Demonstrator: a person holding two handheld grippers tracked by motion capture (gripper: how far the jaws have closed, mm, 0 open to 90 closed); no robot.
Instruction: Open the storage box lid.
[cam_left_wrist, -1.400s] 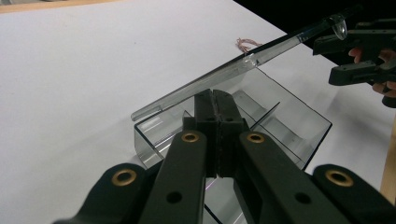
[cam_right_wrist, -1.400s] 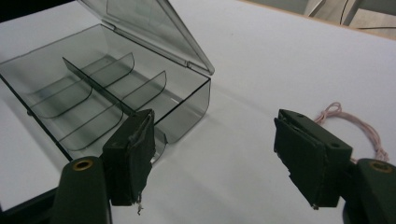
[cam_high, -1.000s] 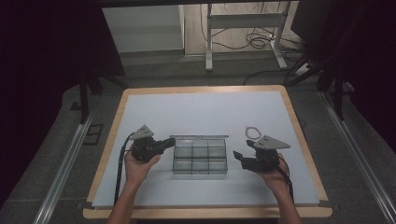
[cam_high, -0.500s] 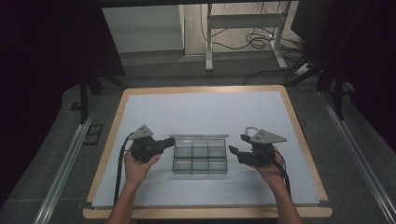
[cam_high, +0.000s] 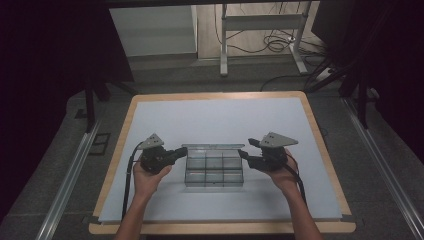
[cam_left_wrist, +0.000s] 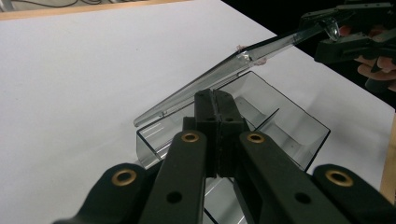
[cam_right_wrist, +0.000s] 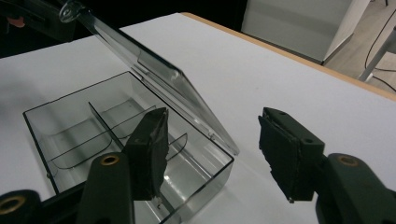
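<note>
My clear plastic box (cam_high: 214, 170) with little rooms inside sits on the white mat (cam_high: 215, 115), and the mat lies on the wooden table (cam_high: 220, 94). The box is between my two tongs, on the part of the mat near me.

My left tongs (cam_high: 184, 151) are at the left end of the box, just touching it or very close. In the left gripper view these tongs (cam_left_wrist: 215, 100) are clenched tight, jaw against jaw. I can see nothing between them. Their tips sit just over the near end of the box (cam_left_wrist: 280, 126).

My right tongs (cam_high: 241, 152) are at the right end of the box. In the right gripper view they (cam_right_wrist: 212, 126) are released, with a wide gap, and their jaws have just been closing a bit. The pads press on nothing. One jaw is in front of the box (cam_right_wrist: 70, 126) and the other is off to the side, over the mat.

The lid (cam_right_wrist: 154, 70) of the box is up and tilted, joined to the far side of the box. I cannot tell what holds it up
</note>
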